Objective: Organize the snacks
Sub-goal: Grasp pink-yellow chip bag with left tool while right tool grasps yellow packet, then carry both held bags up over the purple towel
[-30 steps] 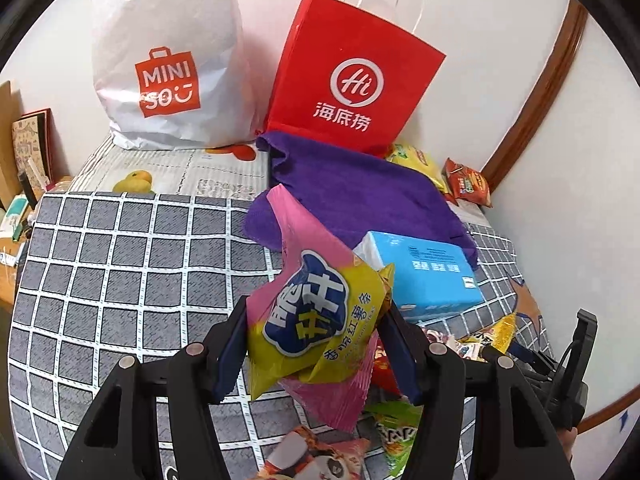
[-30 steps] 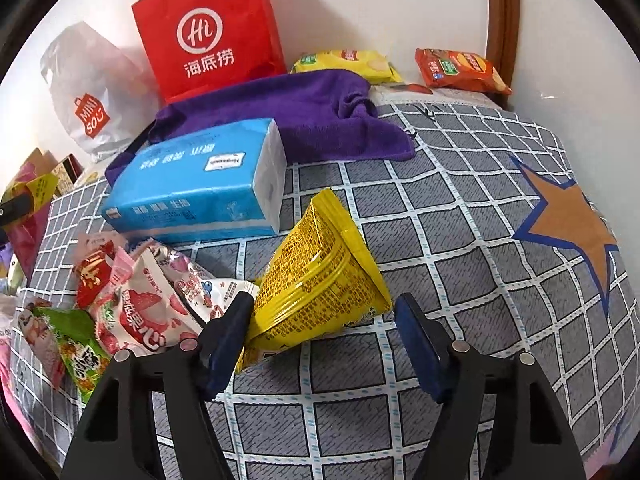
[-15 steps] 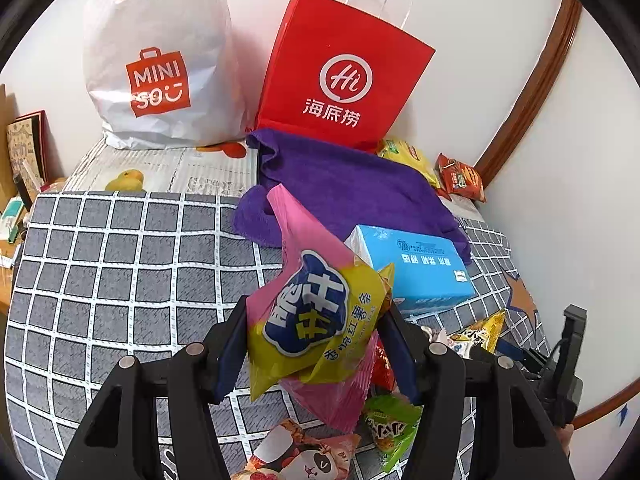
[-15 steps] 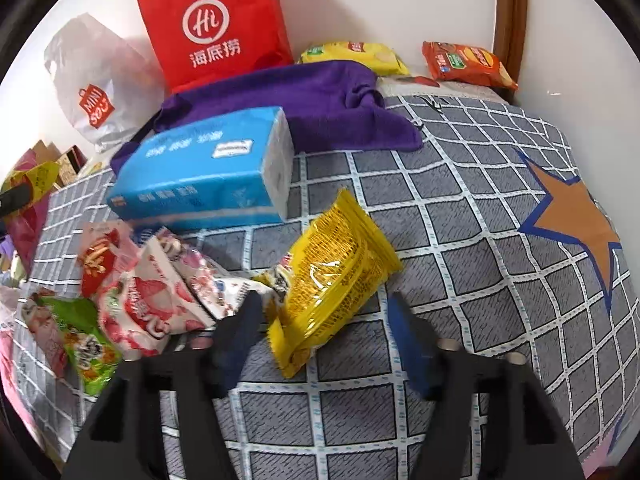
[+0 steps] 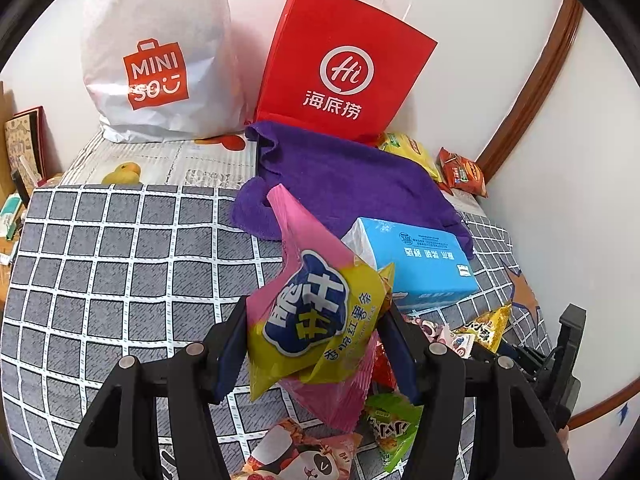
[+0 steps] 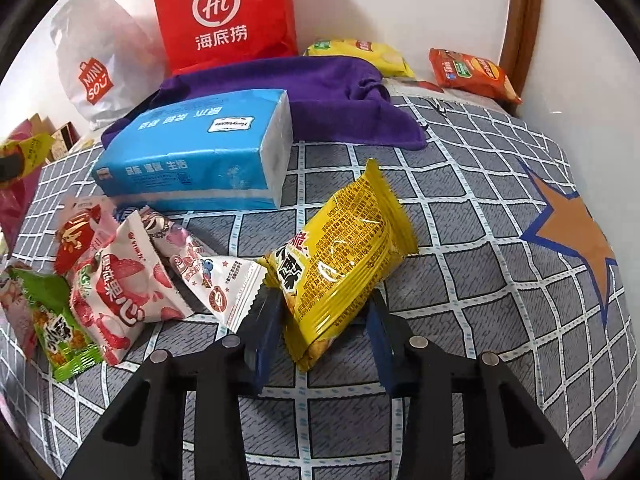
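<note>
My left gripper (image 5: pixel 312 344) is shut on a pink and yellow snack bag (image 5: pixel 316 312) and holds it above the checked bedcover (image 5: pixel 120 264). My right gripper (image 6: pixel 320 316) is open, its jaws on either side of a yellow snack bag (image 6: pixel 344 264) that lies on the cover (image 6: pixel 480 280). Several small snack packs (image 6: pixel 120 280) lie in a pile to the left of it. They also show in the left wrist view (image 5: pixel 384 412), partly hidden under the held bag.
A blue tissue pack (image 6: pixel 200 152) lies behind the pile, with a purple towel (image 6: pixel 320 92) beyond it. A red paper bag (image 5: pixel 340 64) and a white Miniso bag (image 5: pixel 160 52) stand against the wall. Yellow (image 6: pixel 356 54) and orange (image 6: pixel 472 74) snack bags lie at the back right.
The yellow bag has dropped from my right gripper's jaws and now lies flat on the cover; the right gripper has moved in over it. My left gripper has kept its bag and shifted slightly.
</note>
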Demonstrator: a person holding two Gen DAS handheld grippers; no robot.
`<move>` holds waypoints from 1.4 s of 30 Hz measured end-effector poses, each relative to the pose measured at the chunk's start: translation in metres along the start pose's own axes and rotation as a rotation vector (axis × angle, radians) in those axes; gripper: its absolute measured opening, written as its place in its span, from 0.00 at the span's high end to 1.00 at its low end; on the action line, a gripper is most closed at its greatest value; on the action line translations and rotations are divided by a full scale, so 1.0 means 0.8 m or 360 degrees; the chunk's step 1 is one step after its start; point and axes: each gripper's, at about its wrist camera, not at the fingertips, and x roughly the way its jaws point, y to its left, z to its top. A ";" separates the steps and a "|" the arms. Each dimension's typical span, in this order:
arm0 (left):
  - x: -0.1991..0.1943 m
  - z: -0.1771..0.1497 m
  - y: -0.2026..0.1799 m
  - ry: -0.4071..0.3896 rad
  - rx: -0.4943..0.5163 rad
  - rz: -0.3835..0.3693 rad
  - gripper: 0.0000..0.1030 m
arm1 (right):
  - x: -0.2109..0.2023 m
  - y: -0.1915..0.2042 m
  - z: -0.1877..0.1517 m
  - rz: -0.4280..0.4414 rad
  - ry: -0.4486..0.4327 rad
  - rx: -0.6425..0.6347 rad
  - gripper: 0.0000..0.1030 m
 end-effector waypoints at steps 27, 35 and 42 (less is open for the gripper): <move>0.009 0.007 -0.021 0.0027 0.0051 0.0005 0.42 | 0.015 -0.030 0.018 0.0140 -0.0044 0.0192 0.43; 0.008 0.021 -0.033 0.0026 0.0078 -0.0003 0.42 | -0.006 -0.030 0.029 0.0175 -0.0094 0.0127 0.57; 0.010 0.044 -0.047 0.0041 0.0084 -0.0039 0.42 | -0.049 -0.031 0.060 0.0186 -0.0198 0.0101 0.57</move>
